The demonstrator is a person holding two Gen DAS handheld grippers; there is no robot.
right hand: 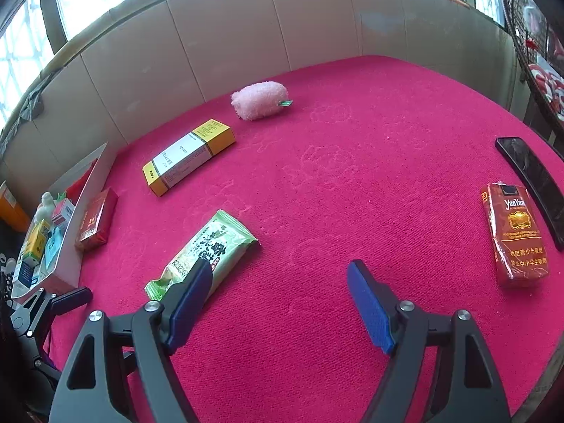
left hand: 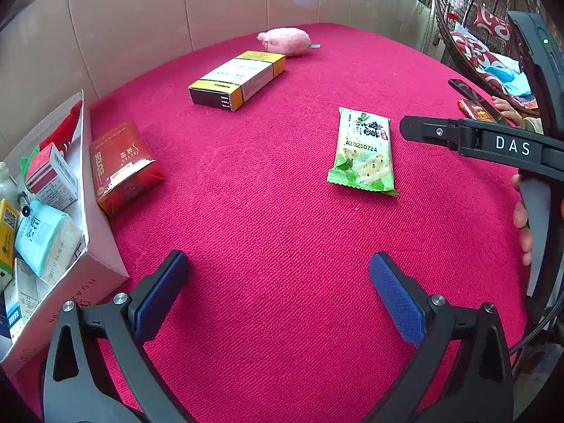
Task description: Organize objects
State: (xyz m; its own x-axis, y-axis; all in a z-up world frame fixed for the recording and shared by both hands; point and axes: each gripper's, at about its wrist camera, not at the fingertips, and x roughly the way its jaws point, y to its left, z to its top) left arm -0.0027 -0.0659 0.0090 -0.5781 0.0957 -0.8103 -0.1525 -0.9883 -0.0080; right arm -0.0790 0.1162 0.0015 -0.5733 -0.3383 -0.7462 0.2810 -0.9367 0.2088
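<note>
Hovering with right gripper spread wide, green snack bag just past left jaw; looking light, crinkly, slippery; pinching across its middle.

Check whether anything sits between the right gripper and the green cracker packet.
Nothing visible does. The right gripper is open and empty, and the green cracker packet lies flat on the red cloth right beside its left finger, partly behind the fingertip. Only bare cloth separates them.
</note>
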